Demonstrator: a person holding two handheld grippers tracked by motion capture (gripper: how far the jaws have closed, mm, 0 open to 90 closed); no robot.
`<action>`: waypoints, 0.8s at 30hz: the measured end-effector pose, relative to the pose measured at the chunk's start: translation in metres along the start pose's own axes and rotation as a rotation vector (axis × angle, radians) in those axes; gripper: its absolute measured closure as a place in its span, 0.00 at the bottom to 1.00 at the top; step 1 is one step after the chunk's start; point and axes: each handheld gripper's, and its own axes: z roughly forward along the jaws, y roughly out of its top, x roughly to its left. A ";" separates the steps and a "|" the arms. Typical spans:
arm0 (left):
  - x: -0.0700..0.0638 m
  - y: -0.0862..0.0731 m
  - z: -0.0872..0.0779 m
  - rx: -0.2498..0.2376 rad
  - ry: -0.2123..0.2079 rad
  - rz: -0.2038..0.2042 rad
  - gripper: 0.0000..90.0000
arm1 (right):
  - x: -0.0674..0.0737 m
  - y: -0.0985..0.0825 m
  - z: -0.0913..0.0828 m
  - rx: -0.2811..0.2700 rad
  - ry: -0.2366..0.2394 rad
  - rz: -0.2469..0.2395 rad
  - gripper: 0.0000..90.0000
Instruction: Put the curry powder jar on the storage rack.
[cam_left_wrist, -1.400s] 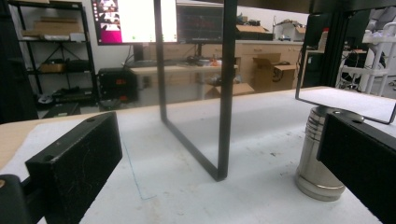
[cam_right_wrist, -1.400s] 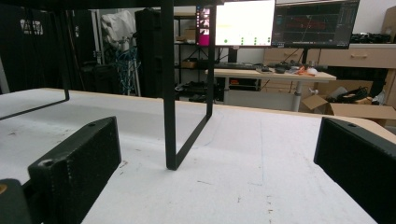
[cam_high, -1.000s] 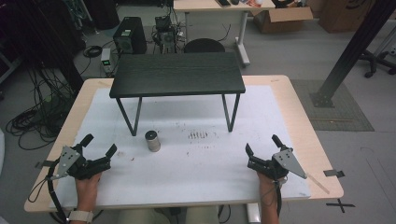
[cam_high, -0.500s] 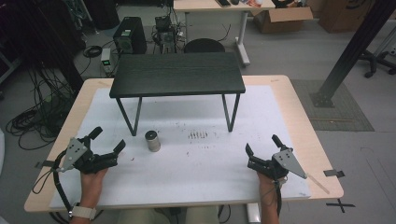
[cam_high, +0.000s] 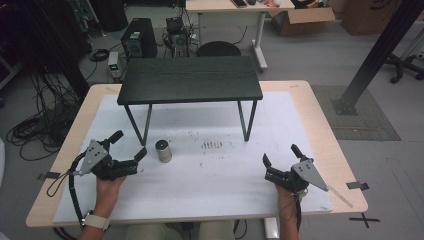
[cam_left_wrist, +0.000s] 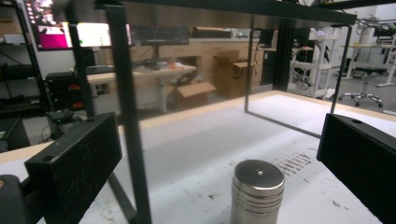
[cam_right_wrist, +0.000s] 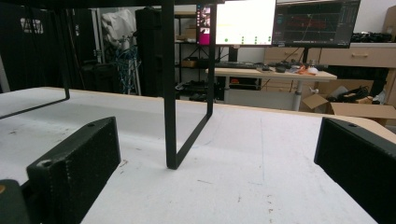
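Metal, ribbed and upright, a small cylinder (cam_high: 163, 151) stands on the white mat (cam_high: 200, 200) that covers the wooden surface (cam_high: 325, 120). Everything else is placed here relative to that cylinder.

Just beyond it and slightly to its left comes down the front left leg of a low black stand (cam_high: 190, 79), whose dark top spans the far half of the mat. To the cylinder's right, near the middle of the mat, lies a patch of dark scuff marks (cam_high: 212, 145).

The left claw (cam_high: 128, 149) sits just to the left of the cylinder, close but not touching, with its jaws spread wide and pointing toward it. In the left gripper view the cylinder (cam_left_wrist: 257, 191) stands ahead in the gap between the two black jaws, nearer the right-hand one, with clear space on both sides, and a leg of the stand (cam_left_wrist: 128, 112) rises just to its left. The left hand (cam_high: 109, 187) holds this claw from the near edge of the surface, a watch on its wrist.

The right claw (cam_high: 280, 157) is well apart from the cylinder, far to its right near the mat's near right corner, its jaws also spread wide and holding nothing. The right gripper view looks along bare mat toward another leg of the stand (cam_right_wrist: 169, 84).
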 end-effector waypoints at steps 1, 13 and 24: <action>-0.001 0.000 0.001 0.004 -0.004 0.003 0.00 | 0.000 0.000 0.000 0.000 0.000 0.000 0.00; -0.011 -0.007 0.024 0.090 -0.055 0.039 0.01 | 0.000 0.000 0.000 -0.001 0.000 -0.001 0.00; -0.022 -0.014 0.042 0.145 -0.089 0.060 0.01 | 0.000 0.000 0.000 -0.003 0.001 -0.002 0.00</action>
